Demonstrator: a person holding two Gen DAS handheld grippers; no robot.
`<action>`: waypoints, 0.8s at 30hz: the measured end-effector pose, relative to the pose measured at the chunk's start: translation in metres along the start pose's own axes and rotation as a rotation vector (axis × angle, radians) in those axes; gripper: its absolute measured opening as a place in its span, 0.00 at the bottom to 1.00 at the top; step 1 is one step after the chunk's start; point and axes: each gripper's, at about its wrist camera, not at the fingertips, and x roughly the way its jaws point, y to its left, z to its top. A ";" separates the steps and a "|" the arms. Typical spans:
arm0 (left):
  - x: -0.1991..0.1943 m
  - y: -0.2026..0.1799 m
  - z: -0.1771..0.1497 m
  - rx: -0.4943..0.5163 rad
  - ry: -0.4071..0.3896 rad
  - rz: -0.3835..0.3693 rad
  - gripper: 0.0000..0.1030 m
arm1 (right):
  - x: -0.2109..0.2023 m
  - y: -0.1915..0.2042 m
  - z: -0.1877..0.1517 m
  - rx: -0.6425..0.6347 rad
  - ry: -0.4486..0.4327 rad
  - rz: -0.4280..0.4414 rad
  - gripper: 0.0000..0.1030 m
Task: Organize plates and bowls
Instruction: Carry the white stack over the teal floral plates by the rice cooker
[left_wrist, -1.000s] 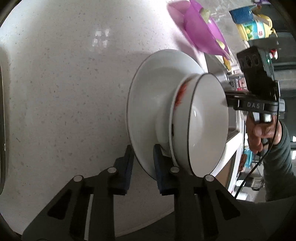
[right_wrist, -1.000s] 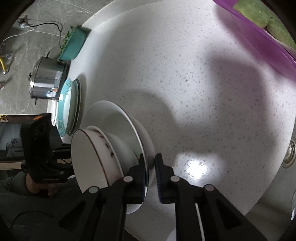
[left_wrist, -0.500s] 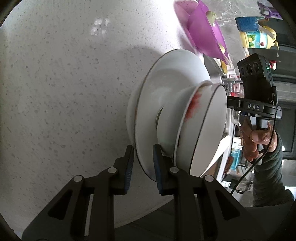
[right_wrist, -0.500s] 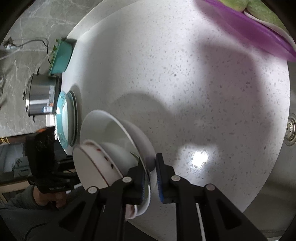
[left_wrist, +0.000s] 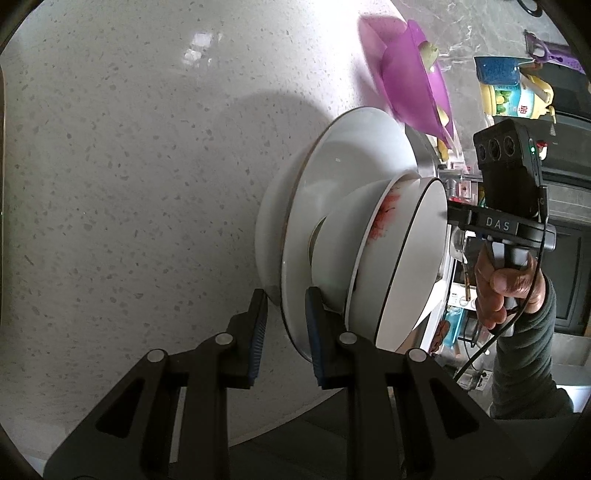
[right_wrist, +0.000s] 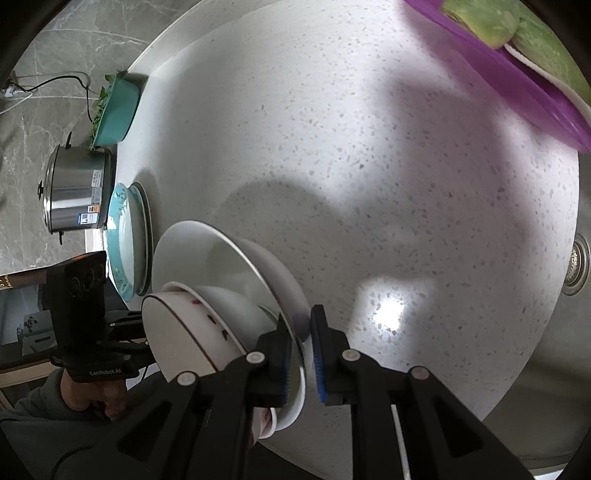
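A wide white deep plate (left_wrist: 351, 155) carries two nested bowls: a plain white one below and, on top, a white bowl with a red flower and dark rim line (left_wrist: 391, 229). My left gripper (left_wrist: 286, 328) is shut on the plate's near rim. At the opposite rim, my right gripper (right_wrist: 301, 350) is shut on the same plate (right_wrist: 221, 254), with the flowered bowl (right_wrist: 177, 332) to its left. The stack hangs over the speckled white counter (left_wrist: 129, 184), casting a shadow on it. Each view shows the other gripper's body in a hand, its fingertips hidden by the stack.
A purple basin (right_wrist: 517, 74) holding green vegetables sits near the sink drain (right_wrist: 576, 264). Stacked teal plates (right_wrist: 125, 240), a steel pot (right_wrist: 74, 188) and a teal tub of greens (right_wrist: 116, 110) line the counter's far edge. A yellow bottle (left_wrist: 513, 99) stands beyond.
Both wrists rolled a little, so the plate and bowls now look more edge-on. Both grips on the rim stayed as they were.
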 end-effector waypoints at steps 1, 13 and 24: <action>0.000 0.000 -0.001 -0.002 0.001 -0.003 0.16 | 0.000 0.001 0.001 -0.002 0.001 -0.004 0.15; -0.023 0.011 -0.004 -0.012 0.004 -0.039 0.16 | -0.008 0.027 0.012 -0.025 0.000 -0.031 0.16; -0.060 0.030 -0.007 -0.037 -0.033 -0.054 0.16 | -0.005 0.073 0.031 -0.083 0.007 -0.054 0.16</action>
